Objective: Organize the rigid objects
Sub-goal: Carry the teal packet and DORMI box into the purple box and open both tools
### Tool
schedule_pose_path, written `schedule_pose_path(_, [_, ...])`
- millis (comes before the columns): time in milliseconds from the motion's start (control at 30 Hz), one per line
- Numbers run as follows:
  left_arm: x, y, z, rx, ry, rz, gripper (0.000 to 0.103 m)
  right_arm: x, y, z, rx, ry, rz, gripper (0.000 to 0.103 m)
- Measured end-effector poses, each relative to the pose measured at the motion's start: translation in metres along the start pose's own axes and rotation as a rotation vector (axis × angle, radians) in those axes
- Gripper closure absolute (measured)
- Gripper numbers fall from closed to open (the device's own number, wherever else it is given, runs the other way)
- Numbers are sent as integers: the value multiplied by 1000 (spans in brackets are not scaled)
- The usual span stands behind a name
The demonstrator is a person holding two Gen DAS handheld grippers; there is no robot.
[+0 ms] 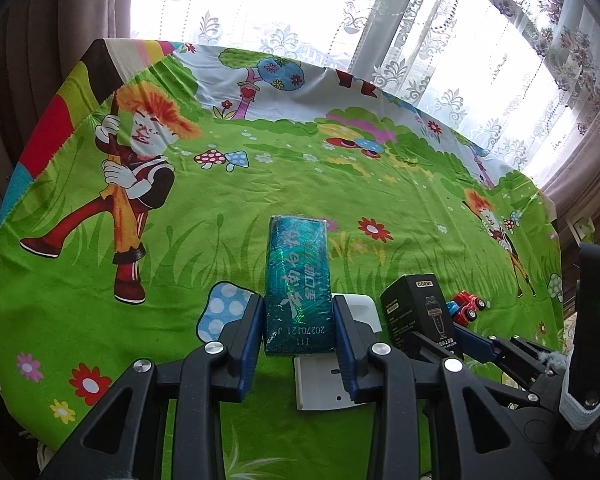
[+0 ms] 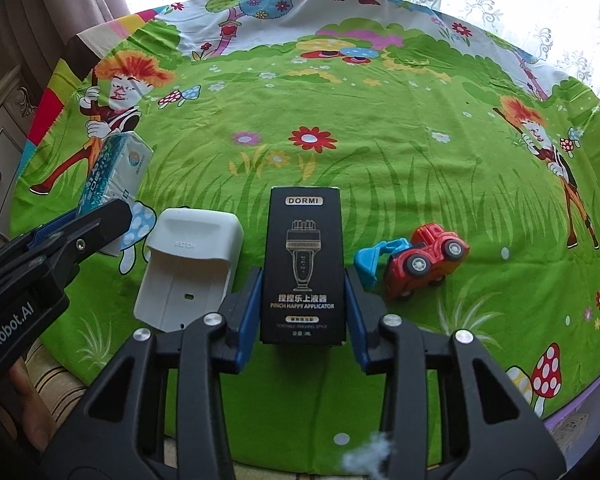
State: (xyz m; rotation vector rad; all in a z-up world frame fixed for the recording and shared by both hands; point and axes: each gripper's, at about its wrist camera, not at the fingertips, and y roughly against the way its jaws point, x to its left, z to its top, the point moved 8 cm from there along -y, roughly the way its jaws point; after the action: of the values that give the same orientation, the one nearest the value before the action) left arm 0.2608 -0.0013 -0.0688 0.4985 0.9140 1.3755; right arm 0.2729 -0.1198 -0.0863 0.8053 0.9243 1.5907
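The left gripper [image 1: 298,328] clamps the teal tissue pack [image 1: 298,280] (soft, light); the right gripper [image 2: 302,300] pinches the black box [image 2: 303,264], stiff, light cardboard, by its lower sides.

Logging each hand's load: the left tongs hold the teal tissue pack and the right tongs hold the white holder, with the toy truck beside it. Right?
Not quite. The right tongs hold the black box, as the right wrist view shows; the white holder lies free on the cloth. The rest stands: left tongs, tissue pack, toy truck.
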Motion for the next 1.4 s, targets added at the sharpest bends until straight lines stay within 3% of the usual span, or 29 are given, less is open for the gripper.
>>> schedule_pose_path(500, [-27,29,-11,-25,-45,-18,68,-6,45,-16,-76,5,16,60])
schedule_pose_path(800, [-70,49,-37,-2,-95,-84,68,-26,85,-41,-133,-27,24,60])
schedule_pose_path(1400, [-167,69,-95,81,-206,-206,68,-138,141,-106,-175,-183,-15,60])
